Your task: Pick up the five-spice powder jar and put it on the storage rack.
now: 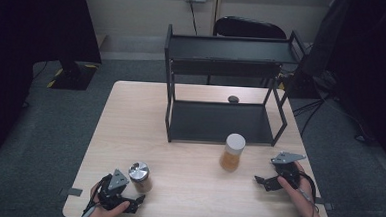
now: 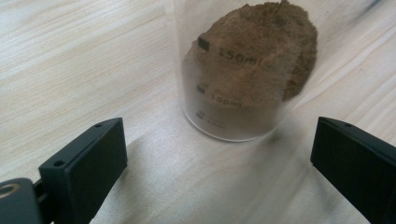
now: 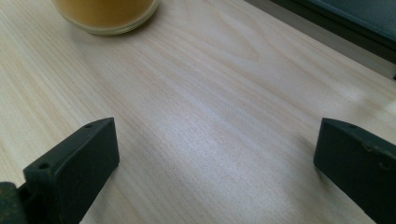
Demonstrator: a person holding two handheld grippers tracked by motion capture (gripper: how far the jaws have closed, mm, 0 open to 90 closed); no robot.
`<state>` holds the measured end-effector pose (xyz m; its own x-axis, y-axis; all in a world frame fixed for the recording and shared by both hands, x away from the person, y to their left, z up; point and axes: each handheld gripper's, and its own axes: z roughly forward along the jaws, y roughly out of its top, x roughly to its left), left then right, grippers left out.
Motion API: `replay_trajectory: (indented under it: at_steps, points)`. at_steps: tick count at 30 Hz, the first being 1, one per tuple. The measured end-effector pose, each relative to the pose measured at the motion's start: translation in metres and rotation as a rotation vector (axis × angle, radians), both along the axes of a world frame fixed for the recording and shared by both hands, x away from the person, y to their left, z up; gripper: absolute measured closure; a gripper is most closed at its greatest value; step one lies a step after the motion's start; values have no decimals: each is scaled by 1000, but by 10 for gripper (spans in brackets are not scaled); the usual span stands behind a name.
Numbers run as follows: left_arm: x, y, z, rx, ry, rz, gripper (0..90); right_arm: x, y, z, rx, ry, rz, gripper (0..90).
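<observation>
A clear jar of brown powder (image 1: 140,177) with a silver lid stands near the table's front left. My left gripper (image 1: 137,201) lies just in front of it, open; in the left gripper view the jar (image 2: 243,79) stands a little beyond the spread jaws, its volume marks showing. A jar of orange-yellow stuff (image 1: 232,152) with a white lid stands right of centre. My right gripper (image 1: 258,181) is open to the right of that jar; the jar's base (image 3: 107,14) sits far off at the top left of the right gripper view.
A black two-level metal shelf (image 1: 226,98) stands at the back half of the wooden table (image 1: 187,188). A small dark object (image 1: 233,98) lies behind the shelf's lower level. A black chair (image 1: 250,27) is beyond the table.
</observation>
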<state>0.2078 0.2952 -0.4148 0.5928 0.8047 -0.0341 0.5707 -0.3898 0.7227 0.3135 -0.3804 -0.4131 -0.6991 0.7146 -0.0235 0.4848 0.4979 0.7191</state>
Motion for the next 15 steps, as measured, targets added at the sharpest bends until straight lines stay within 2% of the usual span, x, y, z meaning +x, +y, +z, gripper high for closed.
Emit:
replay_trajectory:
  at_steps: [15]
  points:
    - [0,4,4,-42,-15,-5,31,0,0,0,1,-2,1,0]
